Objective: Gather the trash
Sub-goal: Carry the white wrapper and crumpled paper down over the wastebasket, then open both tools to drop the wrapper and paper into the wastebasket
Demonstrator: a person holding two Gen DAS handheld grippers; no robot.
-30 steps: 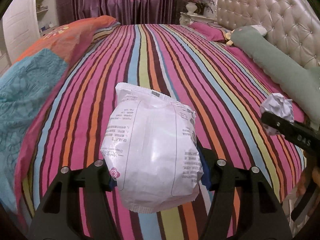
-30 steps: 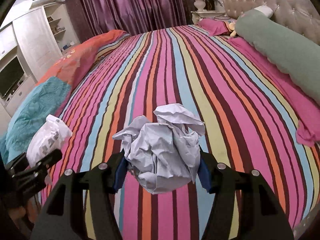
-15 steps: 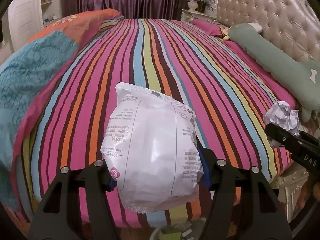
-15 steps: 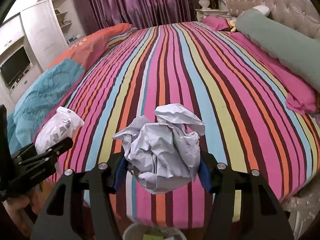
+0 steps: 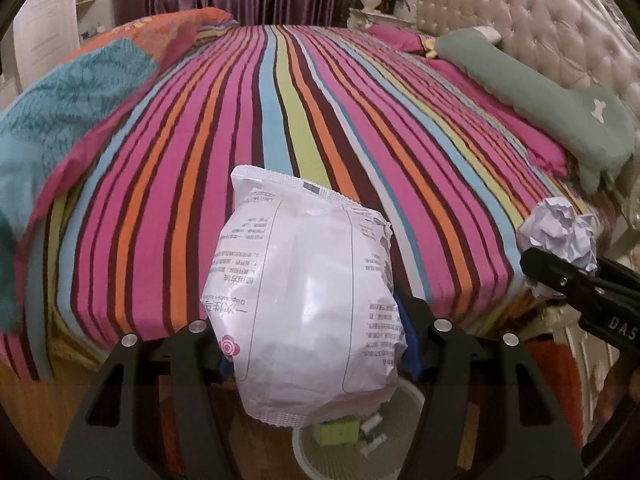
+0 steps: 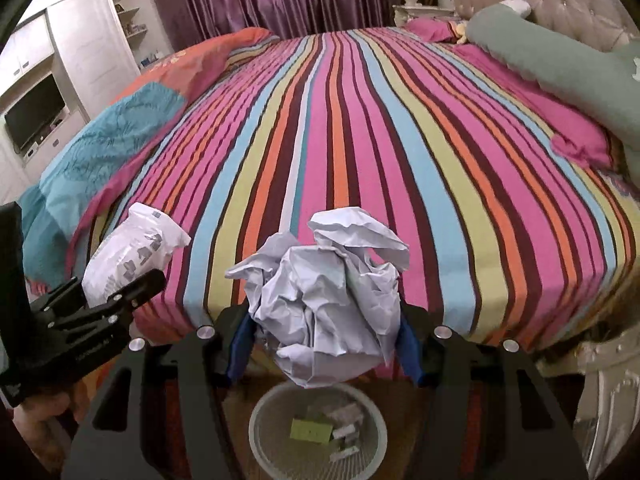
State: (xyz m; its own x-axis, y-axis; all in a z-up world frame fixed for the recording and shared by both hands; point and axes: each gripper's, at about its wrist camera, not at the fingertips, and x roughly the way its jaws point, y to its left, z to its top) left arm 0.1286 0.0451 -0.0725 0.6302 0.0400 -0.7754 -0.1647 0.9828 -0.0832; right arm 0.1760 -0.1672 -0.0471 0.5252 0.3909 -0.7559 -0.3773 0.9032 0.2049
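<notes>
My left gripper (image 5: 316, 348) is shut on a white plastic wrapper bag (image 5: 304, 304), held above the near edge of the bed. My right gripper (image 6: 322, 344) is shut on a crumpled ball of white paper (image 6: 324, 300). A white mesh waste bin (image 6: 318, 432) with a green scrap and bits of paper inside stands on the floor just below the paper ball; its rim also shows in the left wrist view (image 5: 408, 396) under the bag. The right gripper with the paper ball (image 5: 560, 232) shows at the right of the left view; the left gripper with the bag (image 6: 132, 248) shows at the left of the right view.
The striped bed (image 6: 360, 140) fills the view ahead. A teal and orange quilt (image 6: 104, 148) lies on its left side, a green bolster pillow (image 6: 560, 64) and tufted headboard (image 5: 540, 20) on the right. A cabinet with a TV (image 6: 36, 116) stands far left. Wooden floor lies below.
Both grippers have drawn back from over the bed to its near edge, each keeping its load. The waste bin on the floor has come into view beneath them.
</notes>
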